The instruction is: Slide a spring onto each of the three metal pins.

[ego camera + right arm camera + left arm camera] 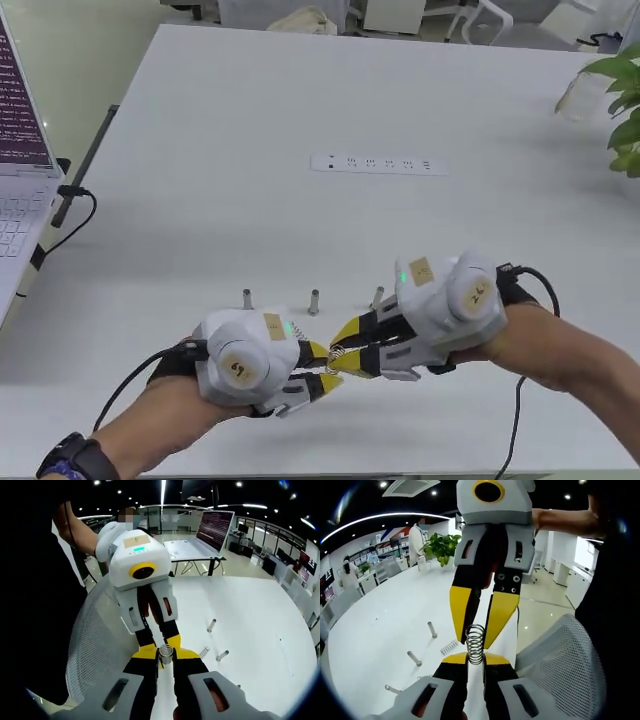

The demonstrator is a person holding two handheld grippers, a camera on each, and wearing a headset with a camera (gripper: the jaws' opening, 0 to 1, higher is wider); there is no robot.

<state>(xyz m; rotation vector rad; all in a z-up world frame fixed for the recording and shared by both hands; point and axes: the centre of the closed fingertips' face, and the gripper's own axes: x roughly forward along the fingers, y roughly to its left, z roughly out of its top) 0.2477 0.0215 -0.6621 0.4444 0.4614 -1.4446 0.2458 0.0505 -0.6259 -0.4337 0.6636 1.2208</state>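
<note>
Three short metal pins stand in a row on the white table: left pin [247, 298], middle pin [314, 301], right pin [377, 297]. All three are bare. In front of them my two grippers meet tip to tip. A small steel spring [475, 644] rises from between the yellow tips of my left gripper [475, 661], which is shut on its near end. The right gripper [166, 655] pinches the spring's [166, 654] other end, seen end-on between its tips. A second spring [449, 646] lies loose on the table beside the pins.
A white power strip [377, 164] lies mid-table beyond the pins. A laptop [15, 150] sits at the left edge with a cable [70, 215] trailing from it. Plant leaves [622, 110] hang over the far right. The table's front edge is just below the grippers.
</note>
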